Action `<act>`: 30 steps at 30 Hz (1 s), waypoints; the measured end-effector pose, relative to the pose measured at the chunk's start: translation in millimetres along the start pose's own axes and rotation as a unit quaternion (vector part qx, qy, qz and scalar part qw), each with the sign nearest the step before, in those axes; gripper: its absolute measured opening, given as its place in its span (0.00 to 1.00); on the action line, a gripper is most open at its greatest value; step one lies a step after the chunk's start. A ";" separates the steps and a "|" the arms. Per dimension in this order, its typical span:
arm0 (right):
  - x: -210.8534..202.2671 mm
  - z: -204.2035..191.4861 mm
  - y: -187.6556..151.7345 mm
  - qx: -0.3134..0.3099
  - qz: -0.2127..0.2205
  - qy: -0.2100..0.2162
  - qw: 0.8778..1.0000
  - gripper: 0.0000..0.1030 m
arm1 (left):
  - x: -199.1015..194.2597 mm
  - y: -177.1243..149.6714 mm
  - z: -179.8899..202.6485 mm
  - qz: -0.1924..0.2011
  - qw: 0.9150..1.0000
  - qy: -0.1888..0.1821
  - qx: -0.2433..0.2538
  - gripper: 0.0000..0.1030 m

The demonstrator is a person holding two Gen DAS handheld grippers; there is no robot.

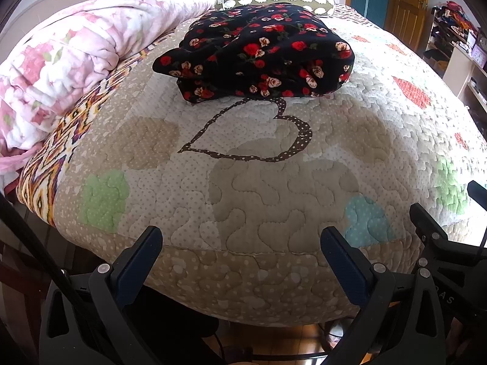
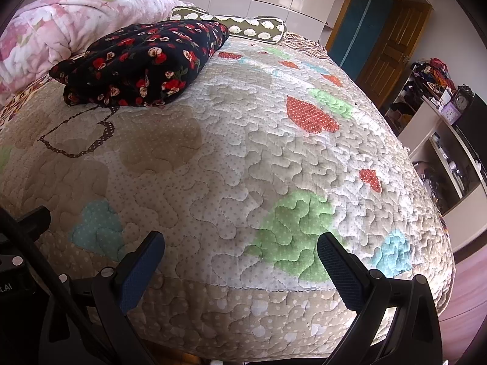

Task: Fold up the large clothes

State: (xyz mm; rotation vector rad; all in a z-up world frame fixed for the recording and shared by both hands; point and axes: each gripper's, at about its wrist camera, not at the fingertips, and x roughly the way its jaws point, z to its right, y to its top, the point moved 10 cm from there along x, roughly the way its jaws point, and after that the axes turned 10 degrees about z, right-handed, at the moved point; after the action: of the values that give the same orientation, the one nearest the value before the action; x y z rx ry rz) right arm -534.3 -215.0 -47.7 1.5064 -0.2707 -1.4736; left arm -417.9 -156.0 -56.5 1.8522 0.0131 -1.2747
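A black garment with red and cream roses (image 1: pixel 258 51) lies folded in a thick bundle on the quilted bed (image 1: pixel 274 188), toward its far side. It also shows in the right wrist view (image 2: pixel 143 64) at upper left. My left gripper (image 1: pixel 242 243) is open and empty at the near edge of the bed, well short of the garment. My right gripper (image 2: pixel 240 249) is open and empty at the same near edge, further right; its side shows in the left wrist view (image 1: pixel 438 237).
A pink floral duvet (image 1: pixel 67 57) is rolled along the bed's left side. An olive patterned bolster pillow (image 1: pixel 274 0) lies behind the garment. Shelves with clutter (image 2: pixel 438 115) and a wooden door (image 2: pixel 392 42) stand to the right. Wood floor lies below the bed edge.
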 end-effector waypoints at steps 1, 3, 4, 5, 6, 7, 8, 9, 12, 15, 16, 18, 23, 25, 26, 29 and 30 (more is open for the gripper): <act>0.0 0.1 0.1 0.000 0.000 0.000 1.000 1.00 | 0.0 0.0 0.0 0.000 1.000 0.000 0.000 1.00; 0.5 1.1 0.1 0.001 0.001 -0.001 1.000 1.00 | 0.2 -0.4 1.4 -0.001 1.000 -0.001 0.001 1.00; 0.6 1.6 0.0 0.002 0.002 -0.001 1.000 1.00 | 0.2 -0.6 2.0 -0.001 1.000 -0.001 0.001 1.00; 1.3 2.5 0.2 0.003 0.002 -0.002 1.000 1.00 | -0.1 -0.6 2.6 0.000 1.000 -0.002 0.002 1.00; 1.5 3.2 0.2 0.004 0.002 -0.002 1.000 1.00 | -0.2 -0.6 3.1 0.001 1.000 -0.003 0.002 1.00; 1.7 3.8 0.6 0.006 0.002 -0.003 1.000 1.00 | -0.1 -0.6 3.2 0.001 1.000 -0.004 0.002 1.00; 1.7 4.3 0.6 0.006 0.002 -0.003 1.000 1.00 | 0.3 -0.9 3.2 0.000 1.000 -0.005 0.001 1.00; 1.5 4.5 0.9 0.006 0.003 -0.004 1.000 1.00 | 1.0 -0.9 3.0 -0.001 1.000 -0.005 0.000 1.00; -0.3 4.5 2.6 0.006 0.007 -0.005 1.000 1.00 | 2.1 -1.4 3.0 -0.003 1.000 -0.007 -0.001 1.00; -1.0 3.5 3.3 0.003 0.008 -0.006 1.000 1.00 | 2.4 -1.5 3.2 -0.003 1.000 -0.009 -0.002 1.00; -0.8 2.7 3.0 0.002 0.007 -0.007 1.000 1.00 | 2.6 -1.7 2.9 -0.004 1.000 -0.009 -0.002 1.00; 0.7 0.7 1.9 -0.004 0.001 -0.007 1.000 1.00 | 3.1 -2.0 2.0 -0.004 1.000 -0.009 -0.003 1.00; -0.4 1.4 2.2 -0.027 -0.012 -0.029 0.999 0.99 | 6.0 -2.5 -2.5 -0.008 1.000 -0.008 -0.012 1.00; -2.3 2.1 2.3 -0.037 -0.017 -0.037 0.998 0.99 | 6.1 -3.1 -1.9 -0.009 1.000 -0.006 -0.012 1.00; -2.7 2.8 2.2 -0.039 -0.018 -0.039 0.998 0.99 | 6.0 -3.0 -2.0 -0.008 1.000 -0.007 -0.011 1.00; -5.0 3.2 2.2 -0.041 -0.023 -0.041 0.998 0.99 | 5.1 -3.4 0.6 -0.008 1.000 -0.007 -0.006 1.00; -5.7 3.5 2.3 -0.042 -0.024 -0.042 0.998 0.99 | 4.7 -3.6 1.6 -0.008 1.000 -0.007 -0.004 1.00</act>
State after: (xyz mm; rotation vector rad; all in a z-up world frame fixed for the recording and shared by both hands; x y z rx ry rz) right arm -537.6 -213.6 -41.6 1.3953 -0.2215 -1.5685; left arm -418.5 -156.8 -62.6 1.8392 0.0249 -1.2963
